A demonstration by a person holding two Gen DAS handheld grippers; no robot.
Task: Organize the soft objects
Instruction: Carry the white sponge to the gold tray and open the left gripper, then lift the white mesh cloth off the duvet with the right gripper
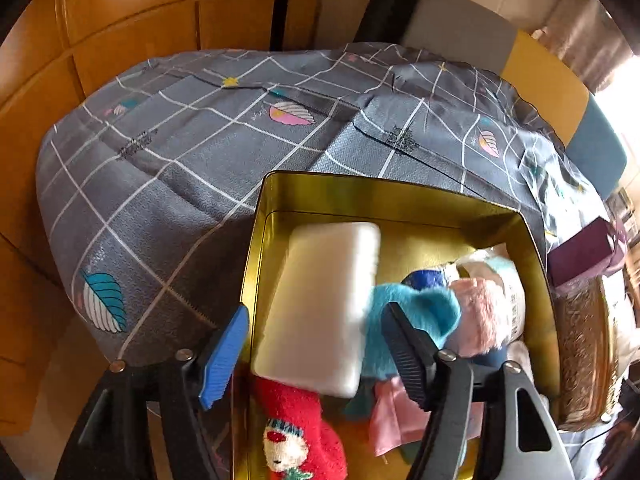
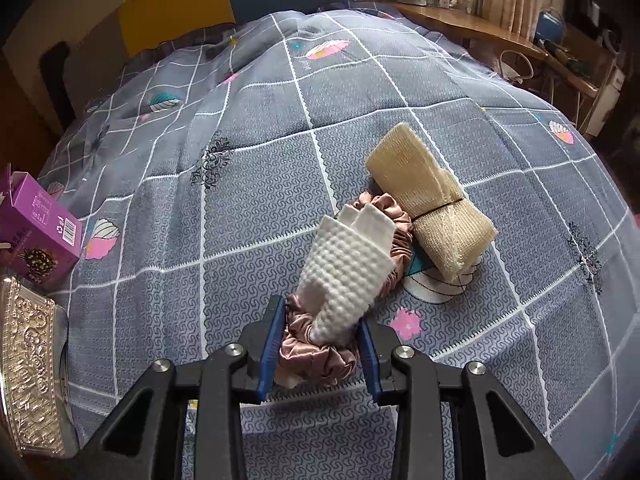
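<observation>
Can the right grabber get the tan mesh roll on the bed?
Probably not yet: the right gripper is shut on a white waffle-textured cloth. The tan mesh roll lies uncovered beyond the pink satin scrunchie.

Bedroom at home — quilted bedspread [image 2: 280, 168], wooden wardrobe [image 1: 132, 16], cluttered desk [image 2: 492, 28].
</observation>
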